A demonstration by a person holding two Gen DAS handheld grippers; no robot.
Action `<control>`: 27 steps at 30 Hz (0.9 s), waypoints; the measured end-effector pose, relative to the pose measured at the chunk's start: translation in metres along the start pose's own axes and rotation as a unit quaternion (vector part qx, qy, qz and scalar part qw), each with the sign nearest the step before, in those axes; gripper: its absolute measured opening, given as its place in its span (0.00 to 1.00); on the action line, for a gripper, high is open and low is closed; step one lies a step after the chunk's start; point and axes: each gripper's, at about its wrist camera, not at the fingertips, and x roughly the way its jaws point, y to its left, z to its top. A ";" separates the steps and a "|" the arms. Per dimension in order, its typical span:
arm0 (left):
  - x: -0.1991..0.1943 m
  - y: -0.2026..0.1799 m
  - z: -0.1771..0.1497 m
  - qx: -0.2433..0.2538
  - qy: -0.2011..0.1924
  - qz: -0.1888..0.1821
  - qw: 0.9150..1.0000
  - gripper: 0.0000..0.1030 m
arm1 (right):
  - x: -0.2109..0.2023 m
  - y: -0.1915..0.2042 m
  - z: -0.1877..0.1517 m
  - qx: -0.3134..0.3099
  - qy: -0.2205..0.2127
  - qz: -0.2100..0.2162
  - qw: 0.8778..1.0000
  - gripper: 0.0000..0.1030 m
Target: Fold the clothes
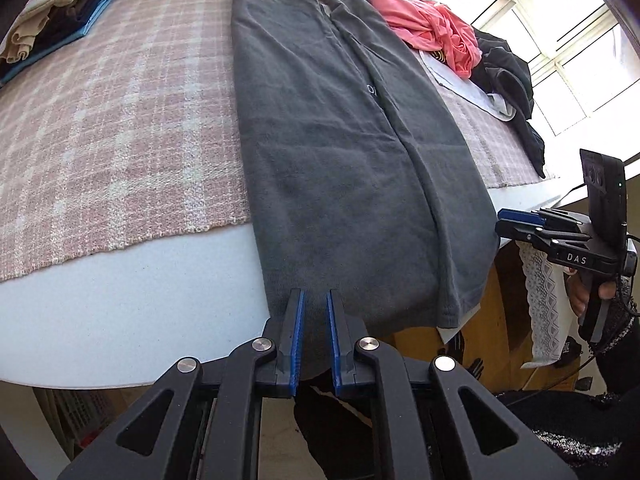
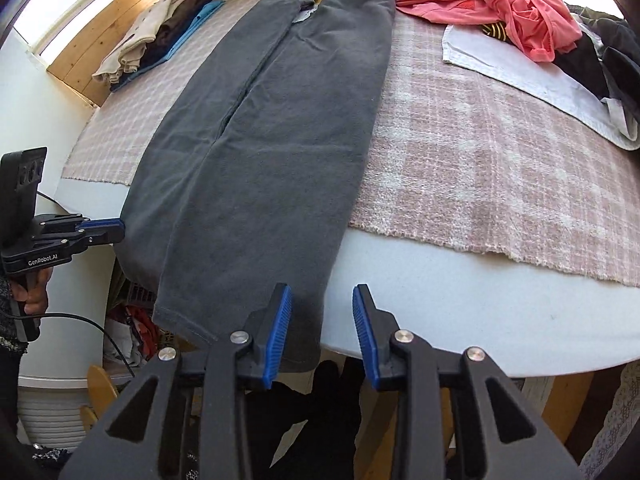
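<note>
While we look down along both claws, the pale round tabletop (image 1: 120, 288) fills the scene, with a pink plaid cloth (image 2: 500, 168) spread over most of it. On that cloth lies the grey garment (image 1: 340, 152), folded lengthwise into a long narrow strip with a seam running down its middle; its hemmed end hangs over the near tabletop edge. To one side we see a heap of unfolded clothes: a coral-pink garment (image 2: 500, 0), a white one (image 2: 520, 68) and a black one (image 1: 508, 76). At the far corner sits a stack of folded clothes (image 2: 160, 36) in cream, brown and blue. Our left claw (image 1: 316, 300) is nearly pressed together, with the hanging grey edge between its blue pads; we cannot tell whether they pinch it. Our right claw (image 2: 322, 300) is spread, nothing pinched, at the garment's other edge.
</note>
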 end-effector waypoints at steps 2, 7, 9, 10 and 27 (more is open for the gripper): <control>0.000 0.002 0.001 0.001 0.004 -0.002 1.000 0.12 | 0.001 0.002 -0.002 -0.001 -0.002 -0.005 1.000 0.31; 0.002 0.004 0.007 0.016 0.024 -0.007 1.000 0.12 | 0.003 0.015 -0.008 -0.019 0.003 -0.026 0.999 0.35; 0.002 0.004 0.009 0.022 0.032 -0.010 0.999 0.12 | 0.004 0.023 -0.012 -0.034 -0.003 -0.040 0.999 0.36; 0.002 0.004 0.009 0.025 0.037 -0.011 0.999 0.14 | 0.005 0.029 -0.012 -0.046 -0.003 -0.052 0.998 0.36; 0.006 0.004 0.020 0.067 0.056 0.000 0.996 0.19 | 0.012 0.047 -0.001 -0.059 0.032 -0.086 0.994 0.36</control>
